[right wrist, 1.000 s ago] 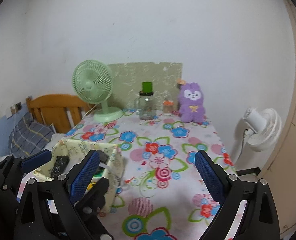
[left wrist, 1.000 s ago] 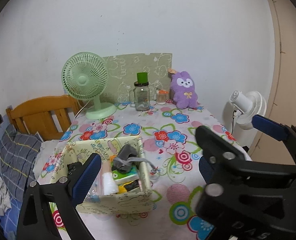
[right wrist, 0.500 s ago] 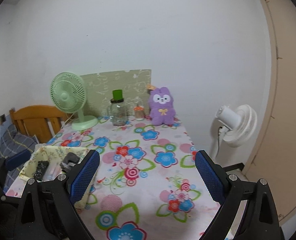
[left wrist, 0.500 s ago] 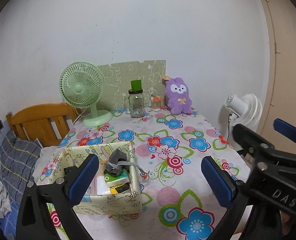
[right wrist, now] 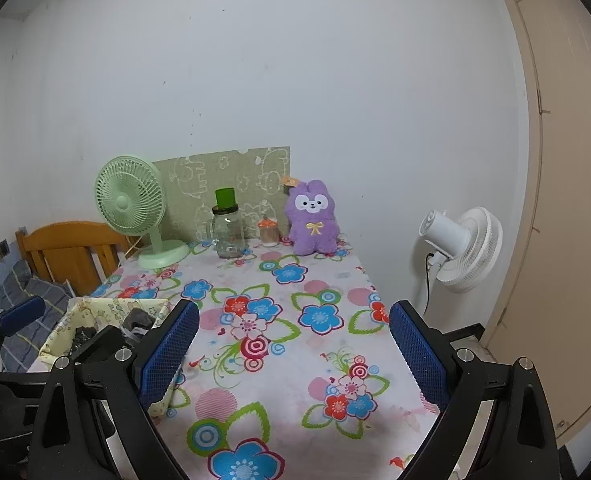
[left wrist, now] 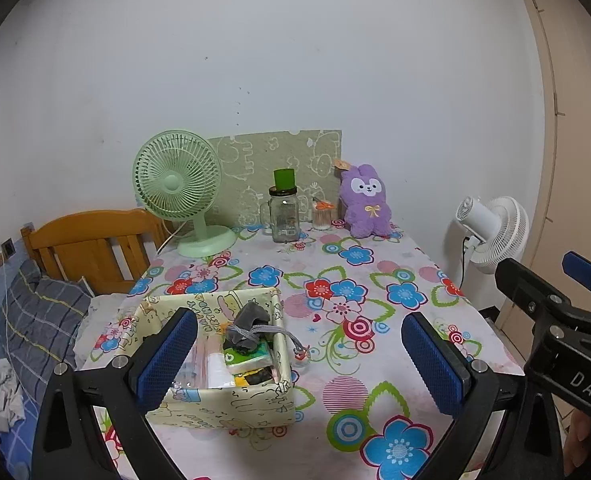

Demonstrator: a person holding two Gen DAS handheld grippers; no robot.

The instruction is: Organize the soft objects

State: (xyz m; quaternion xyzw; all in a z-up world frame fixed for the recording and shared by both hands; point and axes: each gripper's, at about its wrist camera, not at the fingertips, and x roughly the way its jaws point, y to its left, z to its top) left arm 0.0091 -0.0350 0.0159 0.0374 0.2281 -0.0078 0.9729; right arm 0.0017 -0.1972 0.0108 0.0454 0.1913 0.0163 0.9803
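A purple plush rabbit (left wrist: 365, 201) sits upright at the table's far edge against the wall; it also shows in the right wrist view (right wrist: 313, 218). A pale fabric box (left wrist: 223, 398) at the front left holds a grey drawstring pouch (left wrist: 246, 326), a green packet and other small items; its rim shows in the right wrist view (right wrist: 95, 304). My left gripper (left wrist: 299, 360) is open and empty, above the near table beside the box. My right gripper (right wrist: 293, 354) is open and empty, over the near middle of the table.
A green desk fan (left wrist: 177, 196), a glass jar with a green lid (left wrist: 283, 214) and a small glass (left wrist: 321, 216) stand along the back. A white floor fan (left wrist: 491, 236) stands right of the floral table (left wrist: 375, 276). A wooden bed headboard (left wrist: 87, 240) is at left.
Both grippers have pulled back and risen from the table; the box and plush look farther off. The right gripper has shifted to the right, away from the left one.
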